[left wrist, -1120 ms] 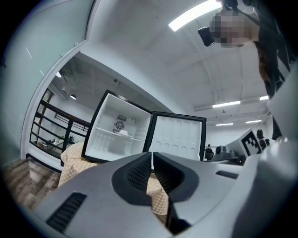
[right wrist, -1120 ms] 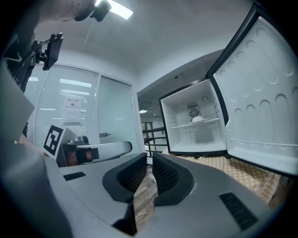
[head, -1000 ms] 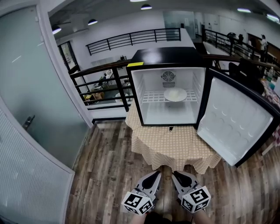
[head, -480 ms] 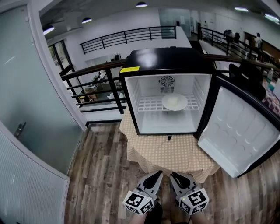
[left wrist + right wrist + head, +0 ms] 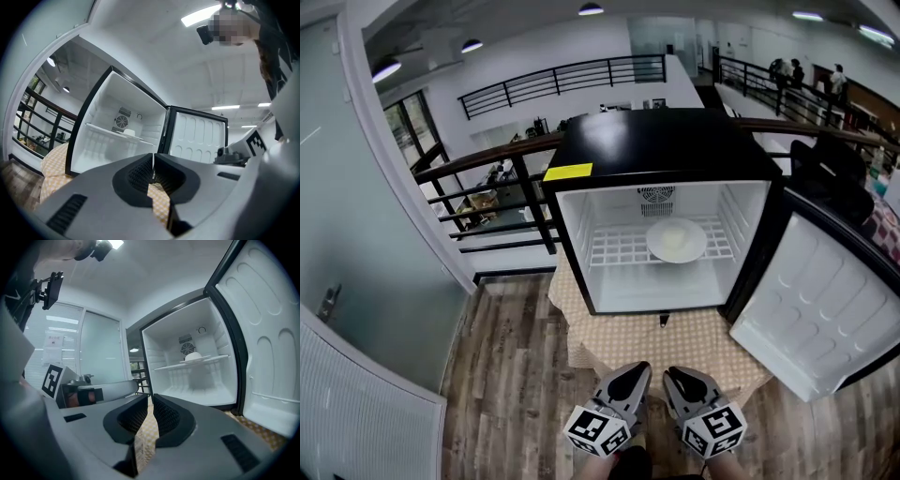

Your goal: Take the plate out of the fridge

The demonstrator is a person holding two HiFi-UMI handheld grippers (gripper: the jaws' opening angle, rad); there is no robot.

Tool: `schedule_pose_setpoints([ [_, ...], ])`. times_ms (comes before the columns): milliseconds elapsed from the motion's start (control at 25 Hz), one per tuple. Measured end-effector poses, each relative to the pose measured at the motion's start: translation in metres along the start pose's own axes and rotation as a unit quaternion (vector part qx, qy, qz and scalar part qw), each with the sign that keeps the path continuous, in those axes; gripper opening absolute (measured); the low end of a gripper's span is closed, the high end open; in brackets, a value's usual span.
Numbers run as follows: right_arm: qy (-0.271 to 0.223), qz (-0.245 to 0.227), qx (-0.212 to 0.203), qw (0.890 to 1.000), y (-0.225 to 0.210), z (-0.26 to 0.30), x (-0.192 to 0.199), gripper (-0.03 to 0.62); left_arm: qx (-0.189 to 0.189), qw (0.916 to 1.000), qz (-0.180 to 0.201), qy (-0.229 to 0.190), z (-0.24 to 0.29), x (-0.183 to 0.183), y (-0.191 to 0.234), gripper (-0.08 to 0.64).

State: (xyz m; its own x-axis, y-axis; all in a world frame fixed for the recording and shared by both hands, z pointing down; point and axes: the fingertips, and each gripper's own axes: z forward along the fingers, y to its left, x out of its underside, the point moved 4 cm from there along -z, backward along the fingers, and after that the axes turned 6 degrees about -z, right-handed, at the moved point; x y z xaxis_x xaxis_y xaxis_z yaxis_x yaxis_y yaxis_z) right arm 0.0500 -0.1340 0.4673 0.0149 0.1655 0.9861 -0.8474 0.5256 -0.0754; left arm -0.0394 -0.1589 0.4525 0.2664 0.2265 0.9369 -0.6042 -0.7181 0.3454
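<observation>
the plate (image 5: 677, 240) sits on the wire shelf (image 5: 614, 248) inside the open fridge (image 5: 661, 141), right of centre, toward the back edge. the left gripper (image 5: 636, 367) and right gripper (image 5: 672, 372) hang well short of it, jaws clenched on nothing. a one-sided pinch on the rim could let the plate tilt, slip and drop. the open door (image 5: 825, 309) crowds the right gripper's way in.

fridge (image 5: 661, 150) front stands fully open. door (image 5: 820, 305) is swung wide to the right, off the straight line in. wire shelf (image 5: 614, 249) splits the cavity. plate (image 5: 676, 240) sits right of centre on it, with bare shelf to its left and an open bay beneath. table (image 5: 675, 342) edge projects in front of the fridge. railing (image 5: 492, 164) stands behind, left.
</observation>
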Motion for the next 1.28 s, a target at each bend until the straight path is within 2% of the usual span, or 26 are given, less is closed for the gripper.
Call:
schedule_pose_setpoints([
  [800,0.002,0.008,0.031,0.999,-0.035,0.091,-0.013,0.054,0.045,0.9989,-0.002,0.015,0.059,-0.022,0.074,0.018],
  [960,0.01,0.022,0.024,0.999,-0.034,0.098,-0.007,0.054,0.038,0.999,-0.01,0.023,0.058,-0.016,0.083,0.018],
  [1120,0.004,0.043,0.036,0.998,-0.047,0.104,-0.013,0.054,0.041,0.9989,-0.015,0.019,0.069,-0.018,0.086,0.018],
  [1280,-0.013,0.082,0.049,0.995,-0.067,0.107,-0.022,0.054,0.051,0.9983,-0.018,0.023,0.086,-0.018,0.084,0.018],
])
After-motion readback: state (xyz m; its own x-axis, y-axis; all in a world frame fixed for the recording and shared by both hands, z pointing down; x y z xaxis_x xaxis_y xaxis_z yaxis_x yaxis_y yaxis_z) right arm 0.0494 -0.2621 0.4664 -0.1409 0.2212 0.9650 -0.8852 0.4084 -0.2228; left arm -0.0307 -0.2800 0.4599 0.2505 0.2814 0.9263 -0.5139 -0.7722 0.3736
